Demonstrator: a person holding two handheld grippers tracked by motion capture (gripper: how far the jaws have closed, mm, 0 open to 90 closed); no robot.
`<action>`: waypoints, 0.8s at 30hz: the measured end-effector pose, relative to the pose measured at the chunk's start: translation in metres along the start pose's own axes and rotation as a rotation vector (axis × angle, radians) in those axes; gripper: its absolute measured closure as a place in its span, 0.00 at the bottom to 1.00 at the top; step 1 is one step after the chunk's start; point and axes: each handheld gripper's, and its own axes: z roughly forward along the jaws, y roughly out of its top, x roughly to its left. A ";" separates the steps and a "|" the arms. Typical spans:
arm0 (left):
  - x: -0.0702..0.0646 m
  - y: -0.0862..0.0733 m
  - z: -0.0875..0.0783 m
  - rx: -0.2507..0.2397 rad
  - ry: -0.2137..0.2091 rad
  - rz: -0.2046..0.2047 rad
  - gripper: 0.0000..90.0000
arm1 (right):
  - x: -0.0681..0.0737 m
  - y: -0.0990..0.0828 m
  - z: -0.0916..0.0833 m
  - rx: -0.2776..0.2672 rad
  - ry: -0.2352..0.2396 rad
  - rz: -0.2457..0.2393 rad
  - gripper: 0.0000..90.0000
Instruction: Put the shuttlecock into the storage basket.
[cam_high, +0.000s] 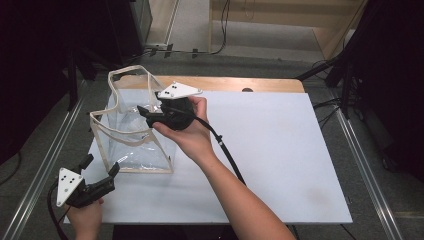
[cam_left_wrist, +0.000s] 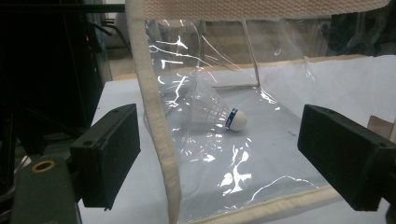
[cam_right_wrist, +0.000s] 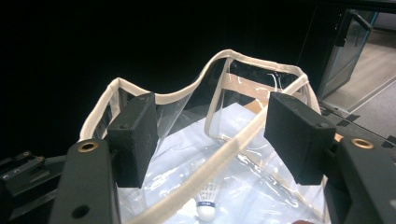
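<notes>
A clear plastic bag (cam_high: 132, 135) with cream fabric edging stands open-topped at the left of the white table top (cam_high: 280, 150). Inside it, on its bottom, lies a white shuttlecock (cam_left_wrist: 219, 114) with a blue band around its cork, also visible from above as the shuttlecock (cam_right_wrist: 207, 205). My right gripper (cam_high: 145, 112) hovers over the bag's mouth, jaws open. In the right gripper view (cam_right_wrist: 215, 135) the near rim band runs between the pads without touching them. My left gripper (cam_high: 101, 166) sits low by the bag's near left corner, open wide (cam_left_wrist: 219, 158) and facing the bag's side.
The bag's rim sags in a wave along its far side. A black cable (cam_high: 225, 150) trails from the right gripper across the table. A wooden edge (cam_high: 240, 84) shows behind the white top. Metal rails (cam_high: 365, 165) flank the table, with dark equipment beyond.
</notes>
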 end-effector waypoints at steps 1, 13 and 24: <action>0.000 0.000 0.000 0.000 0.000 0.000 0.15 | -0.001 -0.001 -0.001 0.001 -0.005 0.001 0.36; 0.000 0.000 0.000 0.001 0.000 0.000 0.15 | -0.011 -0.010 -0.009 -0.034 -0.045 0.008 0.32; -0.001 0.000 0.000 0.004 0.001 0.002 0.15 | -0.013 -0.018 -0.021 -0.017 -0.032 0.015 0.07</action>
